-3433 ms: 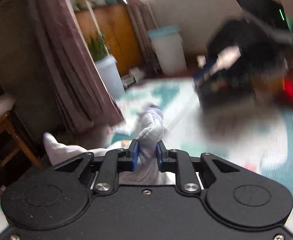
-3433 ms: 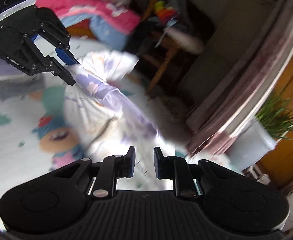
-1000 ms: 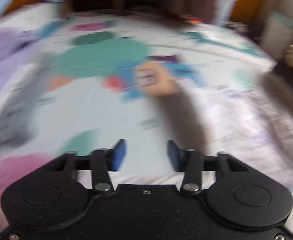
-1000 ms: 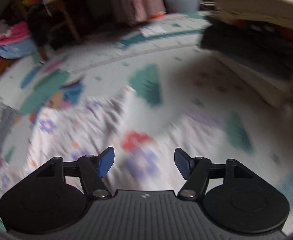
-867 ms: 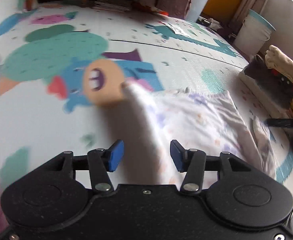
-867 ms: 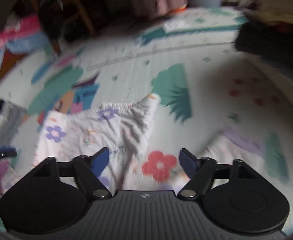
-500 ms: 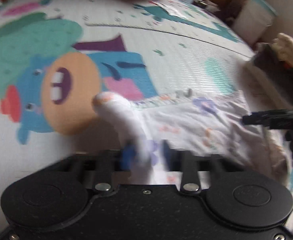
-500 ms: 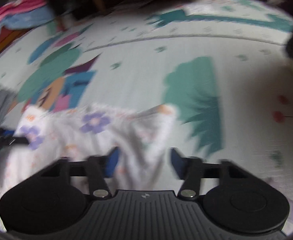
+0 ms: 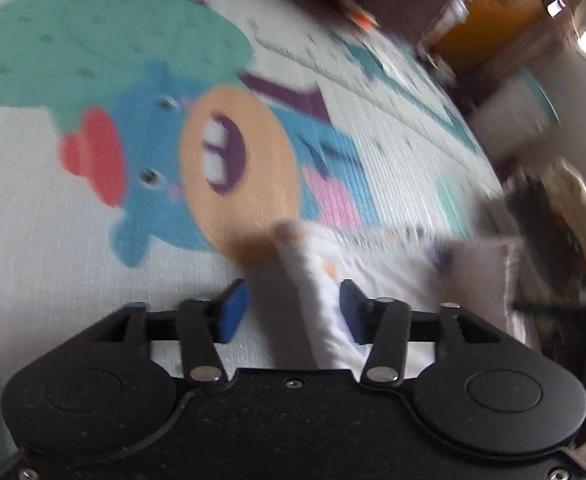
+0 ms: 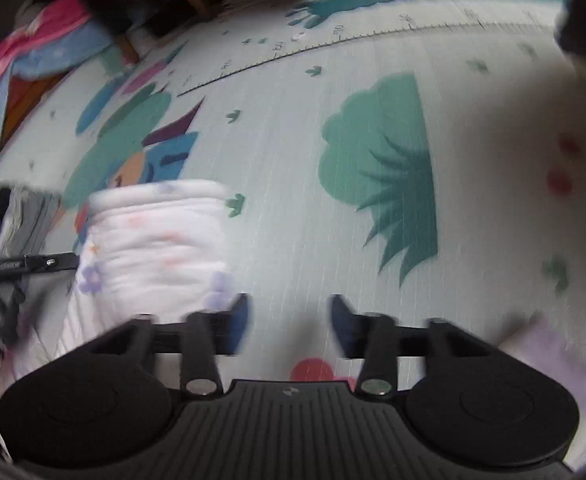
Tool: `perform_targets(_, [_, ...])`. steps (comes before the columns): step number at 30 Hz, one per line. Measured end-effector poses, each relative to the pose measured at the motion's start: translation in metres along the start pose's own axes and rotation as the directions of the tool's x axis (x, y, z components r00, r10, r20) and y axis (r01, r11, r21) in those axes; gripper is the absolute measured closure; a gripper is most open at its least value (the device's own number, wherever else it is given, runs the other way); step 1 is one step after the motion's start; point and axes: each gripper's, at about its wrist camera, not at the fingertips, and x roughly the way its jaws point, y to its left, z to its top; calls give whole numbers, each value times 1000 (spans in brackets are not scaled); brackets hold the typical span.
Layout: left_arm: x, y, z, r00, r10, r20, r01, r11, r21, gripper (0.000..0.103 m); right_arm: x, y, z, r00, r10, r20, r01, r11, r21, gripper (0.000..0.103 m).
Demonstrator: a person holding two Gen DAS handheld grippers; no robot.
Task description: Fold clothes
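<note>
Now both sets of fingers have just opened, the left gripper astride the white floral garment mid-mat, the right gripper empty; regrip corners squarely before folding.

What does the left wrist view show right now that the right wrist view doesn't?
Only the left wrist view shows the left gripper with its jaws just opened around a raised fold of the white floral garment, and the cartoon's orange face. Only the right wrist view shows the right gripper, jaws just opened over bare mat, and the green bush print. Both show the garment and the play mat.
</note>
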Motion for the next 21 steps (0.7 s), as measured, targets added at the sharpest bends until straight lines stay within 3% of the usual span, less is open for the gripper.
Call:
perform_targets(2, [-11, -6, 0, 999, 10, 36, -11, 999, 30, 50, -8, 15, -1, 995, 93, 45, -92, 995, -21, 10])
perform_targets(4, [-14, -18, 5, 999, 17, 34, -20, 995, 96, 50, -6, 38, 1, 995, 90, 49, -84, 989, -125, 3])
perform_targets(6, [-6, -34, 14, 1000, 8, -9, -7, 987, 159, 50, 12, 60, 4, 999, -35, 26, 41, 967, -252, 3])
perform_targets(8, [10, -59, 22, 996, 12, -84, 10, 966, 258, 50, 34, 72, 9, 984, -180, 16, 175, 932, -317, 3])
perform_targets(10, [28, -83, 25, 982, 37, -186, 36, 926, 376, 50, 49, 64, 15, 963, -270, 19, 265, 929, -260, 3])
perform_targets(12, [49, -108, 25, 956, 84, -281, 66, 872, 485, 50, 55, 53, 20, 960, -281, 15, 279, 944, -173, 3])
perform_targets(13, [57, -116, 22, 942, 108, -318, 81, 845, 528, 50, 59, 49, 20, 964, -265, 14, 265, 953, -148, 6])
perform_targets(15, [73, -122, 14, 920, 144, -365, 102, 809, 579, 50, 59, 49, 16, 974, -223, 38, 226, 958, -174, 34])
perform_targets(16, [79, -121, 10, 913, 162, -374, 103, 797, 595, 50, 61, 50, 15, 978, -206, 36, 209, 958, -197, 59])
perform_targets(17, [80, -119, 8, 915, 163, -369, 94, 803, 589, 50, 62, 51, 14, 981, -190, 26, 191, 960, -207, 77])
perform_targets(19, [81, -112, 3, 922, 160, -353, 75, 820, 567, 50, 50, 53, 13, 992, -108, 70, 121, 968, -218, 87])
perform_targets(21, [72, -107, -3, 928, 137, -346, 90, 820, 565, 46, 31, 68, 8, 991, -21, 129, 57, 957, -286, 88])
